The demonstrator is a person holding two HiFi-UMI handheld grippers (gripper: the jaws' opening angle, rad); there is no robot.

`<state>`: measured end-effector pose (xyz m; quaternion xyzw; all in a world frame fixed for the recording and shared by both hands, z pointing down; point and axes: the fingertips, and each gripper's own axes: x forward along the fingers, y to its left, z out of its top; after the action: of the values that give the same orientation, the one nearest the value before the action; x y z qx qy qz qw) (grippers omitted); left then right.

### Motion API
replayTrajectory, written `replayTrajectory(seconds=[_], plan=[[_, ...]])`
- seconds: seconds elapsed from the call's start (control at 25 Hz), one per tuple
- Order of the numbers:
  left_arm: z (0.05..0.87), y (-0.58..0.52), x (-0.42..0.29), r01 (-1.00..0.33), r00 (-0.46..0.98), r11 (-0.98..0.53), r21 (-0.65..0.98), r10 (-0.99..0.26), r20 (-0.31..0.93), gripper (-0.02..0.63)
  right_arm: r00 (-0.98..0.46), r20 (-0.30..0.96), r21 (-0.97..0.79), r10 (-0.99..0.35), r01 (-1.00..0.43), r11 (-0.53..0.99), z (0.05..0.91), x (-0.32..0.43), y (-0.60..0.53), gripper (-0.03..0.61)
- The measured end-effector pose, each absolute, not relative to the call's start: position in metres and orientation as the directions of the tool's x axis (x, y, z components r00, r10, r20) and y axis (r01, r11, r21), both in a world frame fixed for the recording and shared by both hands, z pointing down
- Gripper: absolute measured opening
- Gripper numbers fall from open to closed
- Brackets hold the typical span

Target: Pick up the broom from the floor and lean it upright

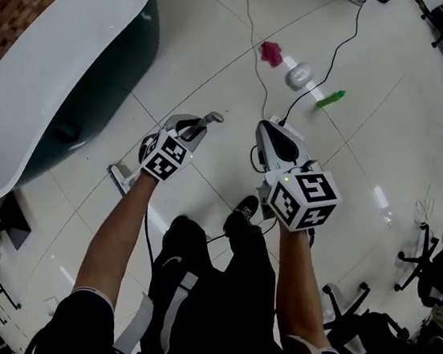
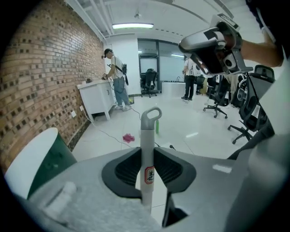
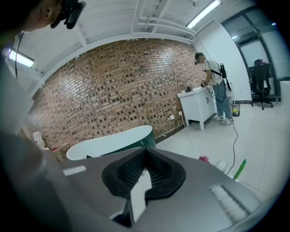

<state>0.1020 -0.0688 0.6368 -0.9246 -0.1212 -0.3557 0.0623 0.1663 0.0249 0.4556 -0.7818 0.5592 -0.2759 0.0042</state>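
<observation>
On the left gripper (image 2: 146,153) we had the fingers clamped on the broom (image 2: 147,133), just under its loop end. The shaft ran upright through them and the long part hung below; we couldn't place its lower end. The right gripper (image 3: 144,159) sat just beside, fingers together and empty, so the left hand owned the move. Nearest support we judged to be the tub (image 1: 49,68), off to the left. Counted: one broom, one tub, and farther out one pink rag (image 1: 271,54).
</observation>
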Motion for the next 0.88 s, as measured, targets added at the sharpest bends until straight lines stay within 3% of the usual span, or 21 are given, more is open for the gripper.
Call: replayTrajectory(seconds=[0.16, 0.4, 0.88], plan=[[0.579, -0.093, 0.092, 0.183, 0.752, -0.981, -0.063, 0.098, 0.652, 0.088, 0.152, 0.415, -0.311, -0.897, -0.903, -0.297, 0.418, 0.163, 0.005, 0.006], [0.517, -0.145, 0.078, -0.055, 0.776, -0.991, -0.124, -0.12, 0.62, 0.091, 0.005, 0.369, -0.324, -0.93, -0.936, -0.134, 0.384, 0.177, -0.033, 0.006], [0.436, -0.226, -0.024, -0.507, 0.651, -0.847, -0.161, -0.498, 0.573, 0.097, -0.304, 0.298, -0.299, -0.905, -0.93, 0.214, 0.34, 0.132, -0.144, 0.006]])
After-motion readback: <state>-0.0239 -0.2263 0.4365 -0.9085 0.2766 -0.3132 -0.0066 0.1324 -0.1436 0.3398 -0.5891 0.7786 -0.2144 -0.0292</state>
